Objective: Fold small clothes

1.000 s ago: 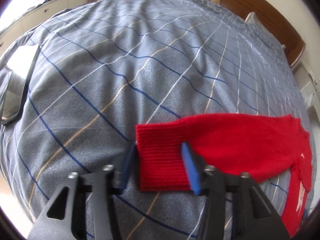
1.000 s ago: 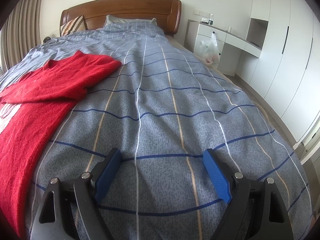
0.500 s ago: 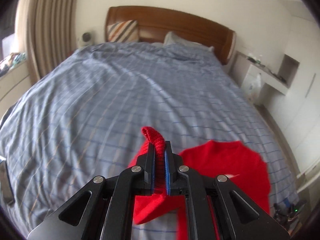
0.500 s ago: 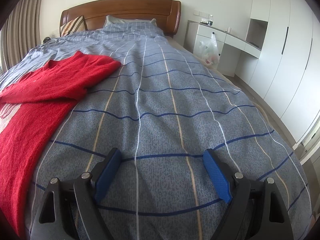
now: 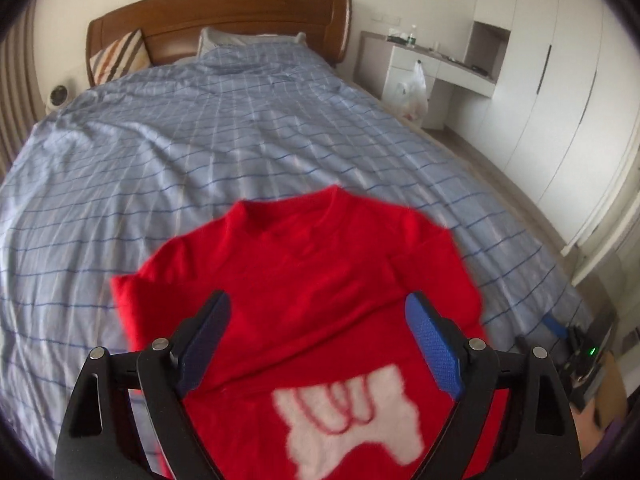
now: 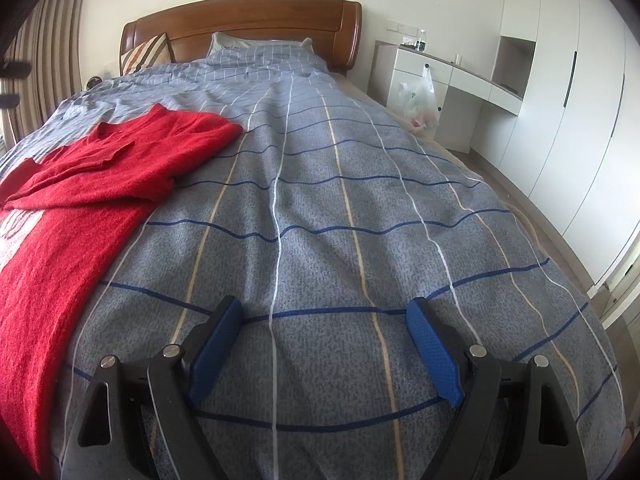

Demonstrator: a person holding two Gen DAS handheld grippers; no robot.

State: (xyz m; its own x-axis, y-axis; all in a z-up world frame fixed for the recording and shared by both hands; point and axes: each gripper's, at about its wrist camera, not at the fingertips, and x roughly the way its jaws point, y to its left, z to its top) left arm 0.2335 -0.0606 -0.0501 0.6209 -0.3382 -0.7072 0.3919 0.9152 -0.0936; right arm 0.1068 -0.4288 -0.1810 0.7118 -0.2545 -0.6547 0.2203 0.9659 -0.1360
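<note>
Sleeve dropped, left gripper (image 5: 318, 346) fingers just opened | red sweater (image 5: 304, 300) sleeves folded across

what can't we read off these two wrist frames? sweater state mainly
- Red sweater hem: left wrist view, cut off by the bottom edge and covered by the left hand-held gripper, whose jaws have just opened, nothing between them.
- White chest print: left wrist view, motion-blurred, unreadable.
- Sweater's left side: right wrist view, cut off by the frame edge.
- Items on the desk: too small in both views.
- Right hand-held gripper: open over the bedspread; contact unclear.
</note>
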